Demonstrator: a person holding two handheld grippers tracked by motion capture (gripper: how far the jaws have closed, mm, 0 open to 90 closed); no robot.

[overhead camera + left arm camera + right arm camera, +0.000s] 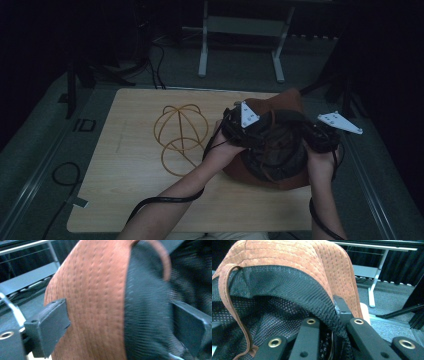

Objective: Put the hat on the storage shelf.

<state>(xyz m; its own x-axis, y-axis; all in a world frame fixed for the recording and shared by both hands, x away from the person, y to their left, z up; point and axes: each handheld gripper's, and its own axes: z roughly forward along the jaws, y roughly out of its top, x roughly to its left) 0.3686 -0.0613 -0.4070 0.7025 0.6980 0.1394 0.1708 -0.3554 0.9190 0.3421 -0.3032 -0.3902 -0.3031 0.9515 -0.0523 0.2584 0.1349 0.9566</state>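
A: Quick status? What's in hand?

B: A brown hat (280,107), upside down at the right side of the table (130,165), black mesh lining facing up. Both grippers are on its brim, one each side. The wire stand (180,135) sits just left of it, bare.

A: So how far along?

B: My read: the hat is gripped and turned over but not on the stand yet. Left to do: carry it across, flip it, seat it on the wire.

A: Right gripper (337,315)?

B: Jaws pressed nearly together, pinching the brim edge; one jaw inside on the mesh, the other outside on the brown fabric.

A: Left gripper (120,322)?

B: Jaws spread wide with the brim between them, the left jaw against the brown outer side, the right one at the mesh. The picture is blurred, so whether the pads really press I can't tell.

A: Hat off the table?

B: The brim is tilted up toward the back; whether the crown rests on the table is hidden.
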